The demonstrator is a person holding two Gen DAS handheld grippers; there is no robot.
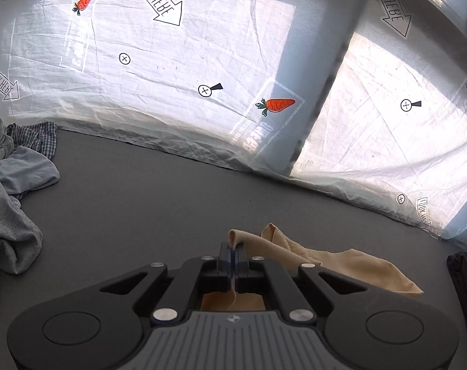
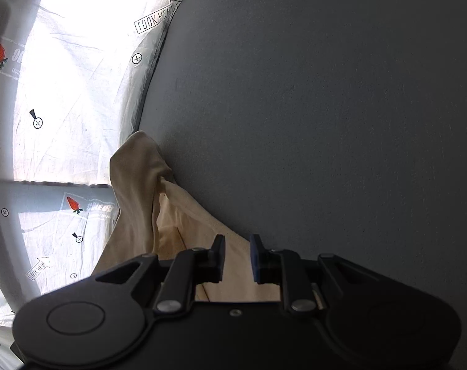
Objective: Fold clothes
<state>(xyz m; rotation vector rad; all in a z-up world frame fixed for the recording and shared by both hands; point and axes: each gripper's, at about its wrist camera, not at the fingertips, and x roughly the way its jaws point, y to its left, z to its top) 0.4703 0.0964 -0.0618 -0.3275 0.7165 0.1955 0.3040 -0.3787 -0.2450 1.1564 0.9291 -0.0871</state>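
Nearest the lens, left tongs (image 1: pixel 234 251) pressed together, pinching a fold of the soft tan cotton garment (image 1: pixel 341 262), edge poking up above the pads. Far left on the dark grey bench (image 1: pixel 156 191): heap of crumpled grey, pale blue and checked clothes (image 1: pixel 14 178), unfolded. Printed white plastic sheet (image 1: pixel 171 61) hangs behind.

Right tongs (image 2: pixel 238 254) spread apart, nothing pinched; tan cloth passes beneath and left of them, one part rising in a peak toward the sheet.

Progress, judged: early. Garment lifted by one corner only, no fold made; heap untouched. Second grip on the cloth looks like the next need.
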